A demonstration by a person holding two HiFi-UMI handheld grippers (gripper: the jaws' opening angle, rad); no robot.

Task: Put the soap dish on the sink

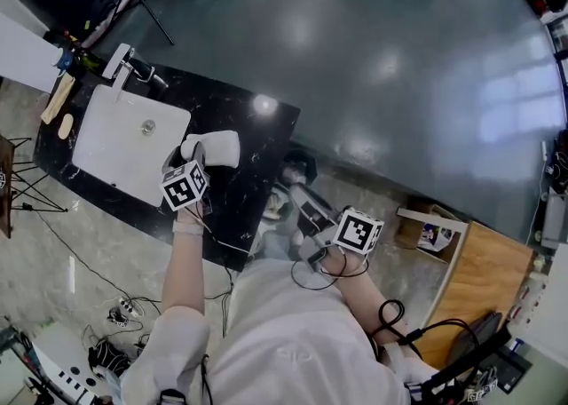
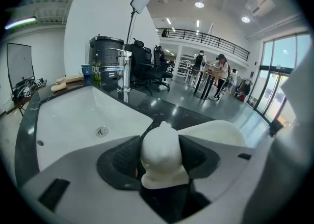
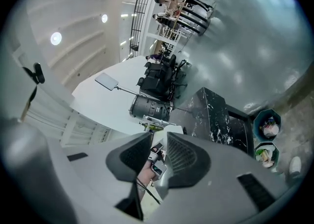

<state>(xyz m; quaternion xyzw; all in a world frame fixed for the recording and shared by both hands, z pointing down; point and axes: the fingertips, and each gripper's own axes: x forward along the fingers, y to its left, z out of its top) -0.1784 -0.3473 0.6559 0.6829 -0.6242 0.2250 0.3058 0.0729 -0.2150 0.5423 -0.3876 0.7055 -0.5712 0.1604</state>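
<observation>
The white soap dish [image 1: 219, 147] hangs over the black marble counter [image 1: 244, 208], just right of the white sink basin [image 1: 111, 141]. My left gripper [image 1: 197, 158] is shut on it. In the left gripper view the dish's rounded edge sits between the dark pads [image 2: 120, 161], and its wider body [image 2: 218, 132] extends to the right. The basin [image 2: 68, 115] with its drain lies below and to the left. My right gripper [image 1: 309, 248] is held off the counter, near the person's body. Its jaws [image 3: 158, 156] stand slightly apart with nothing between them.
A chrome faucet [image 1: 124, 66] [image 2: 124, 73] stands at the basin's far edge, with bottles and wooden items [image 1: 58, 101] beside it. Waste bins [image 3: 267, 122] sit on the floor by the counter's end. Cables [image 1: 115, 314] lie on the floor, and a wooden table [image 1: 484, 279] stands at the right.
</observation>
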